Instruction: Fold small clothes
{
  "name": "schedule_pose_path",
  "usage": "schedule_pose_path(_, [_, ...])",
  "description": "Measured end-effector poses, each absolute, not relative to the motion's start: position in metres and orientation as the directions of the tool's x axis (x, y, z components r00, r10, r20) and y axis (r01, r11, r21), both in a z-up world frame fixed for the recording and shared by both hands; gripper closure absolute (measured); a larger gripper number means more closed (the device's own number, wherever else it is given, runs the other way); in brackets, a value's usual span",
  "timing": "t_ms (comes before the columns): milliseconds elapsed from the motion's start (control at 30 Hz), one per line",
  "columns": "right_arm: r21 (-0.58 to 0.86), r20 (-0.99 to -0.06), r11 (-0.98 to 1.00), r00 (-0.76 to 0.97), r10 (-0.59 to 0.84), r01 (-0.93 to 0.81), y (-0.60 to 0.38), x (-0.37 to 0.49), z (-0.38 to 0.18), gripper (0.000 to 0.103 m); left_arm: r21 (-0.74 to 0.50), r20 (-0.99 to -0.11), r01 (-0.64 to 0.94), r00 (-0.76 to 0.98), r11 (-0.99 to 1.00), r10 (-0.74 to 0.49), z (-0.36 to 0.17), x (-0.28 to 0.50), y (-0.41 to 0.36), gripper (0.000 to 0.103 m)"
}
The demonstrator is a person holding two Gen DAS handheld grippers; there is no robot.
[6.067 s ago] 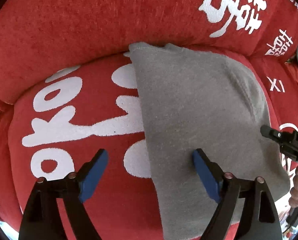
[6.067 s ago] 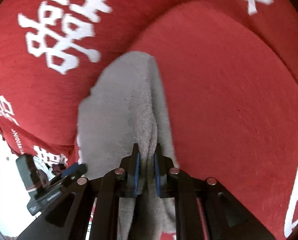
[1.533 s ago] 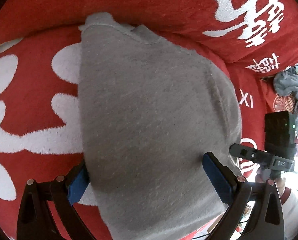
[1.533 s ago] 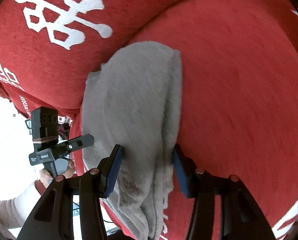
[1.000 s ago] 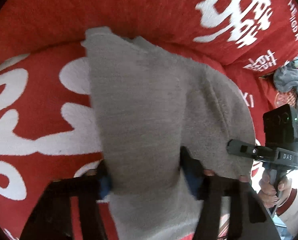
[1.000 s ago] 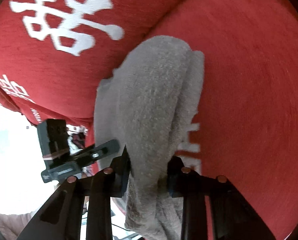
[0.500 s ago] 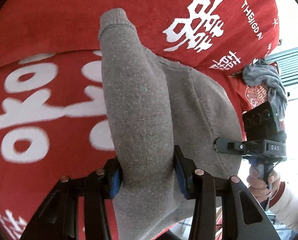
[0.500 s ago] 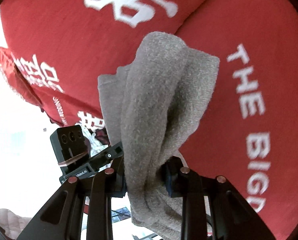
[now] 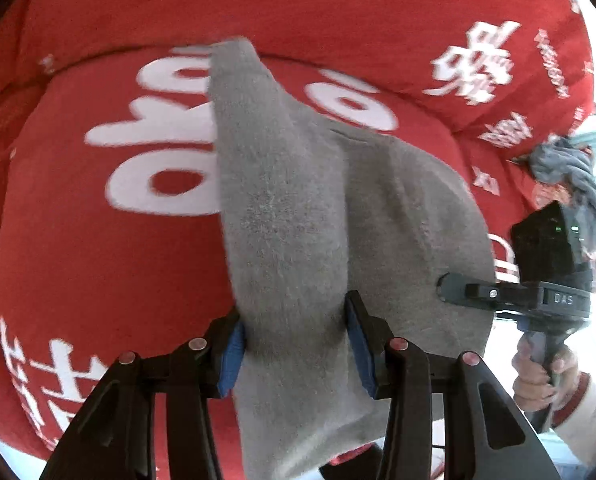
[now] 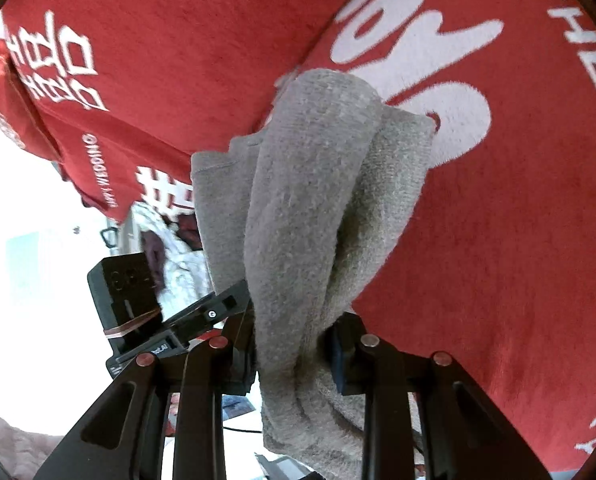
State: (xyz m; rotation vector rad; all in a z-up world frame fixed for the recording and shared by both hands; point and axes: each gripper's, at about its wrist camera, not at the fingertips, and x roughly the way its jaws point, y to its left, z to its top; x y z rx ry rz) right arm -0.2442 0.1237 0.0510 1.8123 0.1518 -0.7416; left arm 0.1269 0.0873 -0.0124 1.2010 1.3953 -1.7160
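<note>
Left wrist view: the left gripper (image 9: 296, 340) is clamped on a bunched edge of the grey garment (image 9: 298, 208), whose long axis runs straight ahead over the red printed blanket (image 9: 98, 264). Half a second ago it lay lower.

Right wrist view: the right gripper (image 10: 294, 348) pinches the garment's opposite edge, lifted higher than before.

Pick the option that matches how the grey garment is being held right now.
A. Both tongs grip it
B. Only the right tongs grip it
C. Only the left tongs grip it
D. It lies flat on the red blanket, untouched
A: the left tongs pinch a bunched fold of the grey garment between their blue pads, and the right tongs are closed on another bunch of it, above the red blanket.
</note>
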Motion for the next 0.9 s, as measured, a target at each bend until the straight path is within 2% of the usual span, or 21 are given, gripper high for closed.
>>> schedule_pose_path(167, [0.646, -0.749, -0.428, 0.634, -0.195, 0.632, 0.119, -0.255, 0.049, 0.065, -0.303, -0.952, 0.937, -0.304, -0.173, 0.020, -0.025, 0.165, 0.093, 0.056])
schedule_pose_path(267, [0.479, -0.875, -0.420, 0.461, -0.152, 0.771, 0.123, -0.262, 0.063, 0.063, -0.239, -0.970, 0.956, -0.242, -0.169, 0.003, -0.024, 0.182, 0.097, 0.056])
schedule_pose_path(333, [0.424, -0.905, -0.406, 0.398, -0.152, 0.810, 0.128, -0.264, 0.074, 0.064, -0.212, -0.976, 0.961, -0.217, -0.179, -0.007, -0.020, 0.190, 0.100, 0.056])
schedule_pose_path(400, [0.395, -0.918, -0.404, 0.361, -0.161, 0.825, 0.135, -0.265, 0.085, 0.067, -0.203, -0.978, 0.960, -0.210, -0.192, -0.016, -0.014, 0.192, 0.103, 0.055])
schedule_pose_path(467, [0.432, -0.902, -0.401, 0.392, -0.183, 0.808, 0.144, -0.265, 0.093, 0.067, -0.192, -0.979, 0.959, -0.203, -0.210, -0.033, -0.007, 0.187, 0.106, 0.037])
schedule_pose_path(500, [0.456, -0.890, -0.401, 0.416, -0.188, 0.795, 0.151, -0.267, 0.093, 0.067, -0.186, -0.979, 0.958, -0.201, -0.216, -0.046, -0.003, 0.184, 0.108, 0.034])
schedule_pose_path(600, [0.522, -0.848, -0.417, 0.506, -0.159, 0.744, 0.166, -0.251, 0.089, 0.067, -0.201, -0.973, 0.948, -0.222, -0.246, -0.059, 0.005, 0.170, 0.116, 0.032])
schedule_pose_path(633, [0.525, -0.845, -0.420, 0.510, -0.158, 0.740, 0.171, -0.246, 0.087, 0.067, -0.202, -0.974, 0.946, -0.222, -0.254, -0.053, 0.004, 0.163, 0.117, 0.029])
schedule_pose_path(667, [0.527, -0.844, -0.424, 0.512, -0.159, 0.736, 0.175, -0.242, 0.085, 0.067, -0.202, -0.974, 0.943, -0.222, -0.263, -0.048, 0.004, 0.159, 0.119, 0.021])
schedule_pose_path(733, [0.518, -0.847, -0.444, 0.509, -0.152, 0.731, 0.176, -0.234, 0.078, 0.067, -0.200, -0.974, 0.937, -0.222, -0.285, -0.047, 0.002, 0.150, 0.124, 0.020])
schedule_pose_path(767, [0.507, -0.854, -0.457, 0.496, -0.154, 0.731, 0.177, -0.233, 0.076, 0.072, -0.192, -0.976, 0.934, -0.214, -0.301, -0.041, -0.001, 0.144, 0.127, 0.020])
schedule_pose_path(800, [0.502, -0.859, -0.455, 0.485, -0.164, 0.735, 0.177, -0.232, 0.076, 0.091, -0.184, -0.978, 0.932, -0.206, -0.311, -0.038, -0.004, 0.141, 0.129, 0.020])
schedule_pose_path(900, [0.403, -0.914, -0.414, 0.377, -0.148, 0.816, 0.176, -0.225, 0.075, 0.091, -0.136, -0.988, 0.933, -0.154, -0.333, -0.029, -0.017, 0.135, 0.137, 0.020])
